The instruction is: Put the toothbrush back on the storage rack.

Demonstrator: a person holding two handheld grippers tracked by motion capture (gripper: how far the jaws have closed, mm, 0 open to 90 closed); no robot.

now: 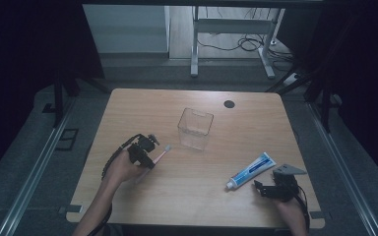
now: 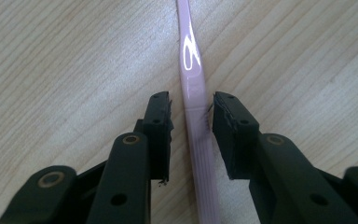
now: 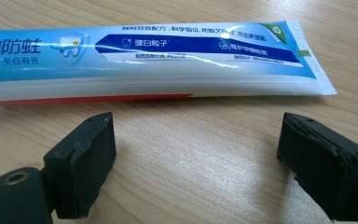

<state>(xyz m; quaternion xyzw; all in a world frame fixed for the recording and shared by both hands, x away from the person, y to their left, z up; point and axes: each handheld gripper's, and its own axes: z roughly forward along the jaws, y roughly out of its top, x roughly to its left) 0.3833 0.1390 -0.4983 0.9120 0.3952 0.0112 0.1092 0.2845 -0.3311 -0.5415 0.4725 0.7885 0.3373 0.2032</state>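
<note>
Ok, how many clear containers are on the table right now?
1. A single clear plastic container stands open-topped near the middle of the wooden table, beyond the pink toothbrush and to the left of the toothpaste tube. Nothing suggests another is hidden.

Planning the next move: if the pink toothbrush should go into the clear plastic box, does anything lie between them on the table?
Nothing visible does. The pink toothbrush lies between the left tool's open jaws, and the wooden table is bare from there to the clear plastic box. The blue-and-white toothpaste tube lies off toward the right tool.
</note>
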